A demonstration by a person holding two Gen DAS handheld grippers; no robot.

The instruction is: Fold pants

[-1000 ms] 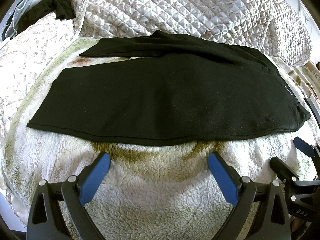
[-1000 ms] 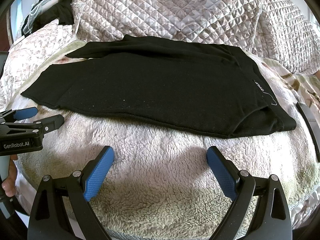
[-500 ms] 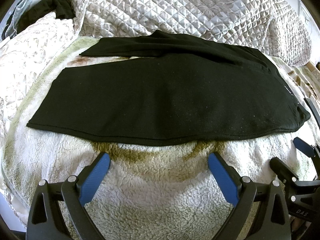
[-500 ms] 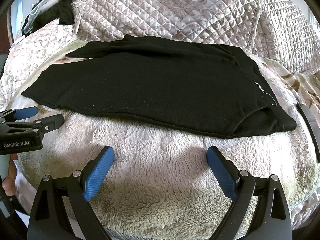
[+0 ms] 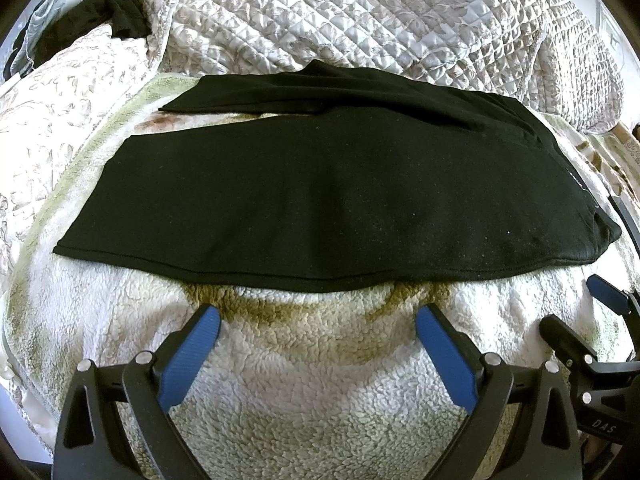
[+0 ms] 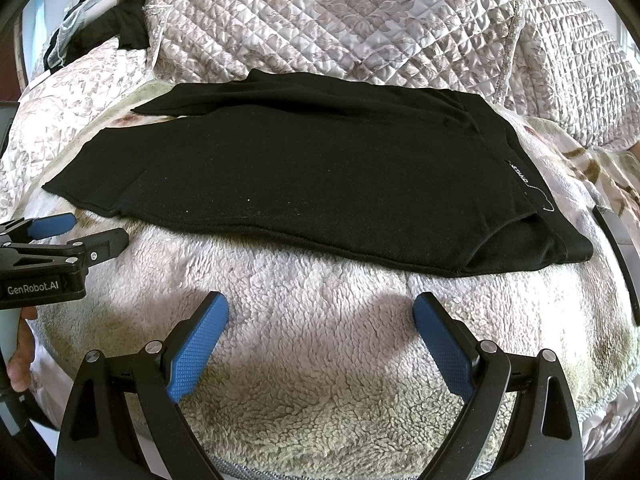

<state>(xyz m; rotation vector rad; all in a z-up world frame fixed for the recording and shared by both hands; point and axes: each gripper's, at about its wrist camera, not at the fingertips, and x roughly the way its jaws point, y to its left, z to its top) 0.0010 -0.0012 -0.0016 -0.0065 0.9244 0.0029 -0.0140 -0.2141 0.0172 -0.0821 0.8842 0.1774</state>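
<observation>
The left gripper (image 5: pixel 318 328) hovers spread wide and empty over the fleece blanket (image 5: pixel 312 392), and the right gripper (image 6: pixel 320 316) is spread and empty too. The black pants (image 6: pixel 304 176) lie flat across the blanket toward 12 o'clock of both grippers, waistband at 3 o'clock, leg hems at 9 o'clock. A quilted cover (image 6: pixel 340 20) rises behind.
</observation>
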